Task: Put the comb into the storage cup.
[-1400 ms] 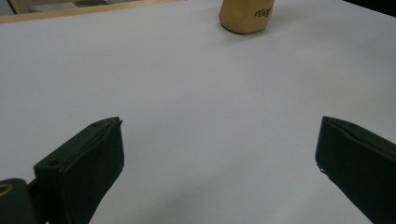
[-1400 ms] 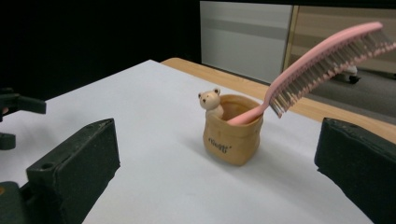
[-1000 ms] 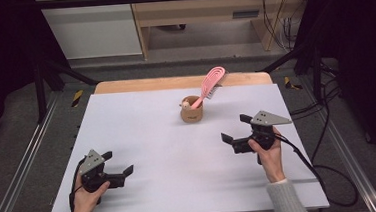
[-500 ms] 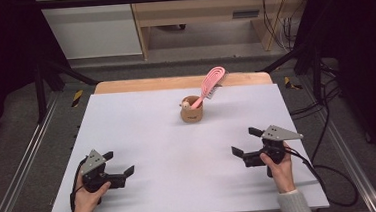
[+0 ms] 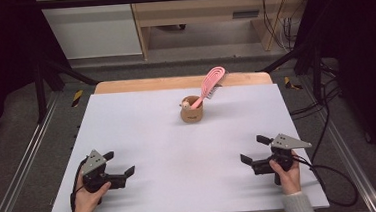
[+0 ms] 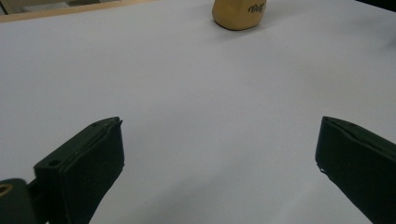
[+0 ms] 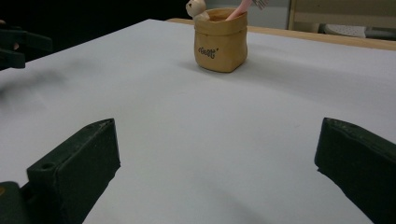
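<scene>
- White tabletop (image 5: 178,136) carried one tan pot (image 5: 192,111), shaped like a small sack, standing upright toward the far edge, near the middle.
- Pot held a pink silicone whisk (image 5: 211,84), handle down, head leaning out to the right and away; a small bear figure (image 5: 186,105) sat at the rim.
- Left gripper (image 5: 119,165) sat at the near-left of the tabletop, held in the left hand (image 5: 88,197); jaws spread wide, nothing between them.
- Right gripper (image 5: 254,149) sat at the near-right, held in the right hand (image 5: 286,174); jaws likewise spread wide and empty.
- Both grippers lay well apart from the pot, each pointing roughly inward.
- Right gripper view: dark lettering on the pot's front, not legible.
</scene>
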Tool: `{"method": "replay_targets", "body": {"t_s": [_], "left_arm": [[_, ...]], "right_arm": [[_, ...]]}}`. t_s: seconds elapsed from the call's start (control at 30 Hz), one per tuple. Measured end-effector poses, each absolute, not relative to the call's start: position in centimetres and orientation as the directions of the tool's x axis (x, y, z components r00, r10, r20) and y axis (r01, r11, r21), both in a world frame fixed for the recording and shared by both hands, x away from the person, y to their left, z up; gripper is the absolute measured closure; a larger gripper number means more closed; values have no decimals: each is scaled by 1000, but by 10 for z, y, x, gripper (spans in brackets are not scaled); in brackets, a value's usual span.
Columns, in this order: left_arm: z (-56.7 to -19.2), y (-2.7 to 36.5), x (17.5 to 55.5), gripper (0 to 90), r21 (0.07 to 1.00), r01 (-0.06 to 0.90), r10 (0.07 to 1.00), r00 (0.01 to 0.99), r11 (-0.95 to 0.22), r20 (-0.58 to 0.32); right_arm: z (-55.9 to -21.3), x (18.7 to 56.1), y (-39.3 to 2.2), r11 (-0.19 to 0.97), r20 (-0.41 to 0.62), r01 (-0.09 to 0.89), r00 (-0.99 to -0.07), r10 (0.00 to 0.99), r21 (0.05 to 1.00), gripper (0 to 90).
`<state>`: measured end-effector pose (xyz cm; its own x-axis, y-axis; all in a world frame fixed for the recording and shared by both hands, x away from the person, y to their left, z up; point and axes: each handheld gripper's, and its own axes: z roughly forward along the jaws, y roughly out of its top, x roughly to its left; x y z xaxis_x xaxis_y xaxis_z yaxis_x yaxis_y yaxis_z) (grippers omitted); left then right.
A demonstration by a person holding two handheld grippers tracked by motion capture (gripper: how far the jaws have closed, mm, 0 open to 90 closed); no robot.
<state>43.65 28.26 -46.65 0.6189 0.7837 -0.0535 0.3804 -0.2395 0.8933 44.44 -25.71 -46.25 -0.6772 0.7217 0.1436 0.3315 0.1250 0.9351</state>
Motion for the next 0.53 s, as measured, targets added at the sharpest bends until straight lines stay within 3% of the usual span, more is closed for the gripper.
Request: {"method": "replay_targets", "body": {"t_s": [0.53], "left_arm": [[-467, 282, 437, 11, 893, 378, 779, 625, -245, -51]], "right_arm": [[-470, 445, -264, 124, 162, 361, -666, 729, 924, 4]]}}
